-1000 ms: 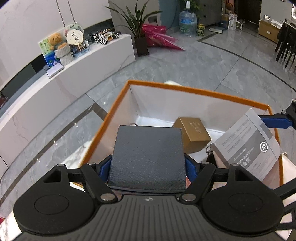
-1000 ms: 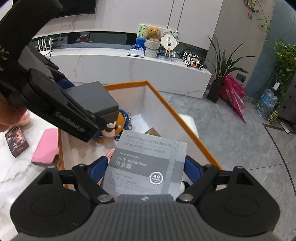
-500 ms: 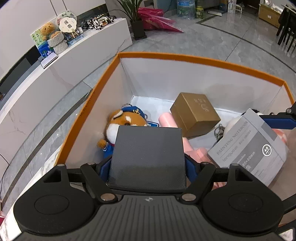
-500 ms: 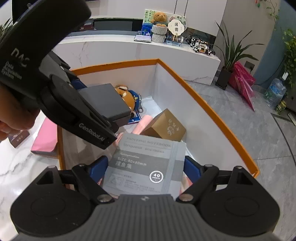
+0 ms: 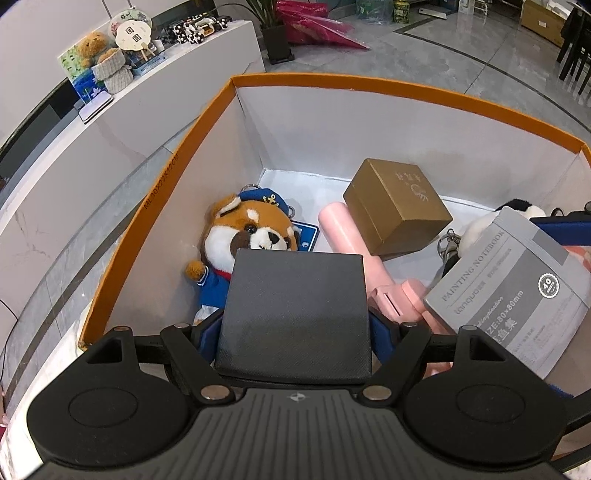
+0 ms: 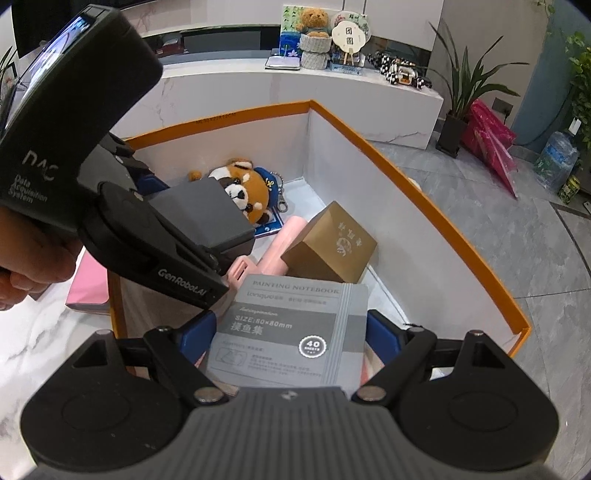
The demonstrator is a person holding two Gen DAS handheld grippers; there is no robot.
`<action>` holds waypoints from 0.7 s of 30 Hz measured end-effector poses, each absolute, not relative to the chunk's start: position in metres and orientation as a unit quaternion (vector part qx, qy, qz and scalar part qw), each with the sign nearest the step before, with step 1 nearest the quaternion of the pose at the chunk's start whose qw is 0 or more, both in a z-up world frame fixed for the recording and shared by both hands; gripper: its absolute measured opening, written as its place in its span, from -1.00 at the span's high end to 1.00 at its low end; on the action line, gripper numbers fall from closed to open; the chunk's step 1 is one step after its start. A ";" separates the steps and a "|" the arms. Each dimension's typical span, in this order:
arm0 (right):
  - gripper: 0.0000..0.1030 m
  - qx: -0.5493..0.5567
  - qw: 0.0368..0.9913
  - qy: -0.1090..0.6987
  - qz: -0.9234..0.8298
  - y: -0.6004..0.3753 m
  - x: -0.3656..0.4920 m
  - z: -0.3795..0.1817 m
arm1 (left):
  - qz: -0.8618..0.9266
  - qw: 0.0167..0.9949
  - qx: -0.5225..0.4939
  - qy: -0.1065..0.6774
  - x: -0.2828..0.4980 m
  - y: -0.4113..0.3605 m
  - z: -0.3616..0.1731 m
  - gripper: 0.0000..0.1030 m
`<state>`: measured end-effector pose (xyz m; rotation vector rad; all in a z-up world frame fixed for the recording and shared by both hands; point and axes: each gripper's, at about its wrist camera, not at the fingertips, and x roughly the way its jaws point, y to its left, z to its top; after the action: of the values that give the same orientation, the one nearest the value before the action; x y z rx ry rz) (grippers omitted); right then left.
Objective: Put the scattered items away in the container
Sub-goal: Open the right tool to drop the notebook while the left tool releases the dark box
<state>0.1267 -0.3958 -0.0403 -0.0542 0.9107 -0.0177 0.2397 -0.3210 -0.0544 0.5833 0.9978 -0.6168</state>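
Container point(image 5: 207, 122) crowded | my left jaws clamped grey box point(image 5: 295, 314), right jaws notebook point(image 6: 291, 332) | risk: releases landing askew atop plush point(image 5: 251, 232), gold box point(image 5: 399, 210).

Two wrist fisheyes, each just behind its hand-held gripper, angled steeply down, close above the orange-rimmed white cardboard box point(image 5: 173, 173), both sharing its interior and far corner.

White marble counter point(image 6: 303, 92) with teddy bear point(image 6: 313, 18), paper fan point(image 6: 350, 35); potted plant point(image 6: 456, 110); water jug point(image 6: 556, 160).
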 end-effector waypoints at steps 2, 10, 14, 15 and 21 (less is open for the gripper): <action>-0.71 -0.024 0.896 0.444 -0.005 -0.397 0.128 -0.040 | -0.286 0.791 0.273 0.467 0.241 -0.322 -0.055 -0.74; -0.72 -0.020 0.885 0.466 0.013 -0.400 0.139 -0.040 | -0.281 0.775 0.291 0.486 0.247 -0.326 -0.064 -0.75; -0.72 -0.023 0.881 0.472 0.017 -0.400 0.141 -0.040 | -0.282 0.768 0.296 0.493 0.249 -0.328 -0.064 -0.76; -0.73 -0.024 0.881 0.473 0.017 -0.400 0.141 -0.040 | -0.282 0.767 0.298 0.494 0.249 -0.329 -0.064 -0.76; -0.78 -0.027 0.880 0.473 0.021 -0.399 0.141 -0.039 | -0.283 0.766 0.290 0.499 0.251 -0.327 -0.064 -0.79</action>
<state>0.1407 -0.3986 -0.0387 -0.0560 0.9864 0.0427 0.2509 -0.3272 -0.0640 0.6309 1.0845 -0.6149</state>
